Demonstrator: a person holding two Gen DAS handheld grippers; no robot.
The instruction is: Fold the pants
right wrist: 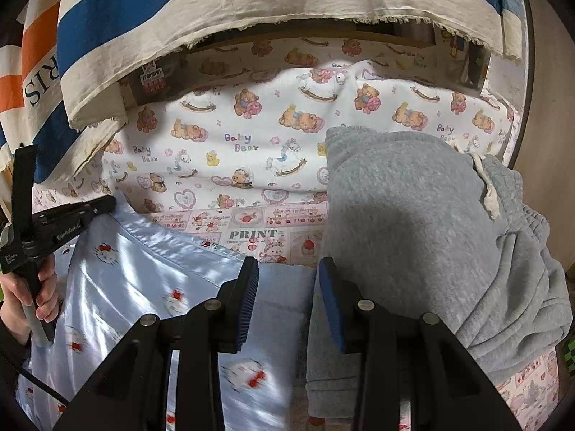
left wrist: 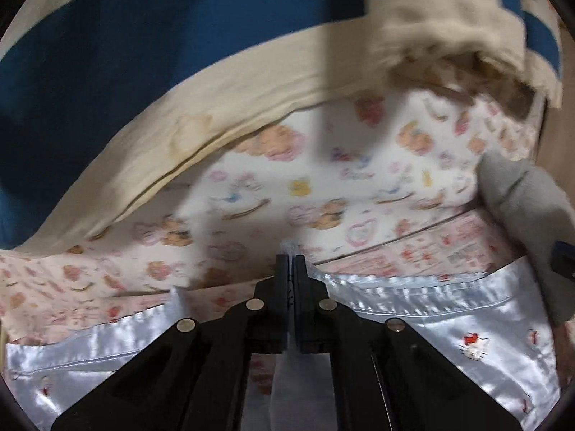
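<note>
A: The pants [right wrist: 151,273] are pale blue satin with small red-and-white cat faces, spread low and left on the bed, just beside a heap of grey sweatpants [right wrist: 413,222]. The left gripper [left wrist: 291,251] is pinched fully together on a thin fold of the satin at its upper edge.

B: And the right gripper [right wrist: 287,280]?

A: Partly open and holding nothing — it hovers where the satin meets the grey fabric.

B: What could go wrong?

A: I'd judge the satin slippery; so thin a pinch may slide out when lifted. The right gripper might also catch the grey sweatpants instead, dragging both garments.

B: Any writing?

A: The bedsheet [right wrist: 233,136] reads "Baby Bear" among bears and rocking horses; a pink patchwork strip nearer the pants says "PRINT". The left gripper's handle, seen from the right wrist view in a person's hand [right wrist: 28,298], reads "GenRobot.AI". A striped cloth [right wrist: 107,18] hanging above shows the letters "RIS".
</note>
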